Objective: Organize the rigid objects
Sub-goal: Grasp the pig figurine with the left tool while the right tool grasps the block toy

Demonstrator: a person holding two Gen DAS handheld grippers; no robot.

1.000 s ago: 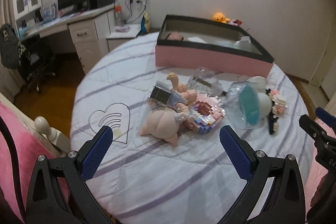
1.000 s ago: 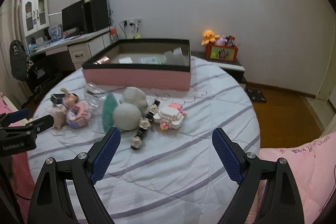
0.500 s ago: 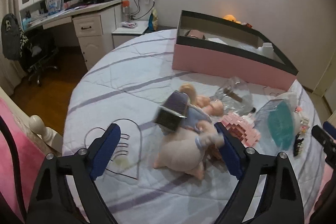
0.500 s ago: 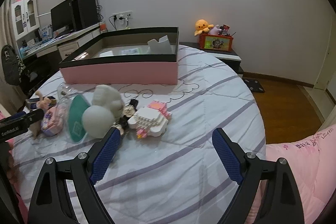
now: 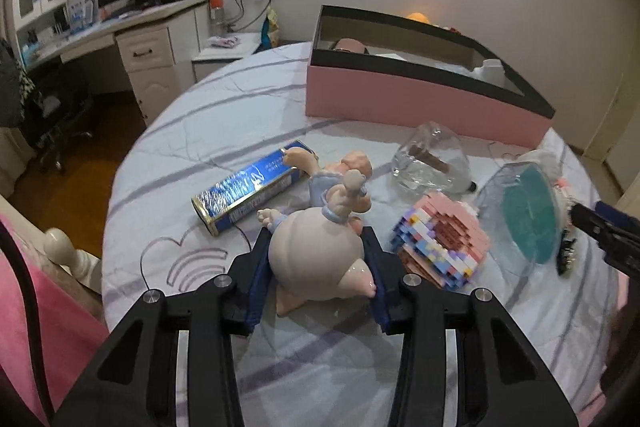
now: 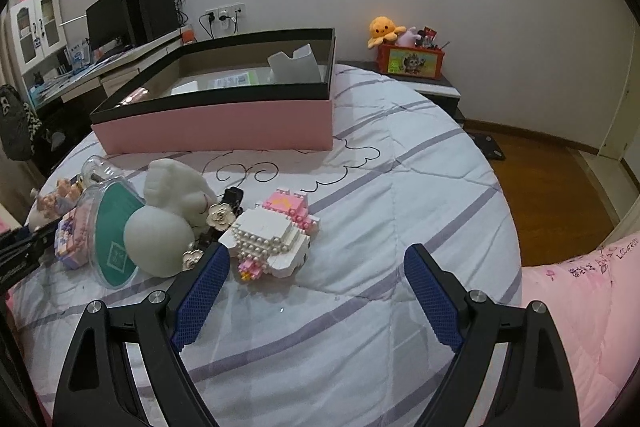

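My left gripper (image 5: 318, 267) is shut on a pale pink ceramic pig figurine (image 5: 316, 259) lying on the round bed. Beside it lie a blue foil box (image 5: 250, 185), a baby doll (image 5: 340, 179), a pink brick model (image 5: 440, 243), a clear glass bottle (image 5: 432, 159) and a clear case with a teal insert (image 5: 524, 215). My right gripper (image 6: 316, 291) is open and empty, just in front of a white and pink brick model (image 6: 276, 235). A white plush (image 6: 176, 195), a white ball (image 6: 158, 239) and a black flower strap (image 6: 222, 217) lie left of it.
A pink box with a black rim (image 6: 224, 123) stands open at the back of the bed (image 6: 360, 327) and holds a few items; it also shows in the left wrist view (image 5: 420, 99). A desk (image 5: 120, 39) stands at the left. A nightstand with toys (image 6: 408, 63) stands at the right.
My left gripper moved in and closed on the pig figurine; the blue box fell flat onto the bed. My right gripper moved closer to the white brick model and stayed open.
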